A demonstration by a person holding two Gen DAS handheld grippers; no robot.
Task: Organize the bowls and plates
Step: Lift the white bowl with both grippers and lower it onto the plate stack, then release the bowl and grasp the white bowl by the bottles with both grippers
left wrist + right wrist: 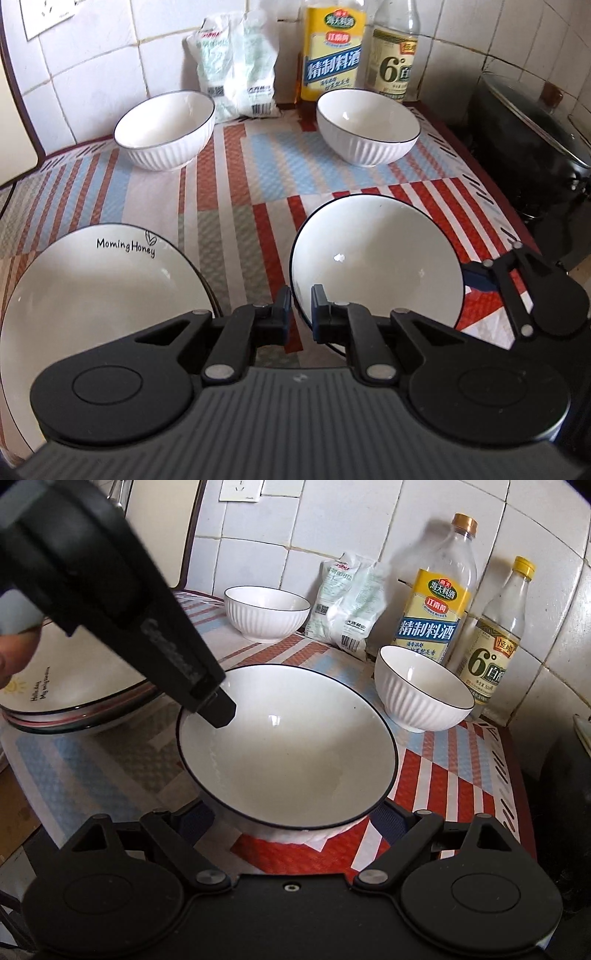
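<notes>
1. The left gripper [298, 314] is clamped on the near-left rim of the wide shallow bowl [288, 749], which tilts above the striped mat [229, 192].
2. The right gripper [291, 825] stands wide apart, straddling that bowl's near edge without pressing it.
3. The bowl is smooth glazed white with a dark rim line.
4. Two ribbed bowls [164, 129] [367, 125] wait beyond; stacked plates [96, 295] lie left.

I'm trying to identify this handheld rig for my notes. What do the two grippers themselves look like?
Both are matte black plastic. The left gripper has round disc-shaped hubs, angular linkage arms with silver pivot bolts, dark blue finger pads and a ribbed grey body. The right gripper has the same build, its body plain black.
</notes>
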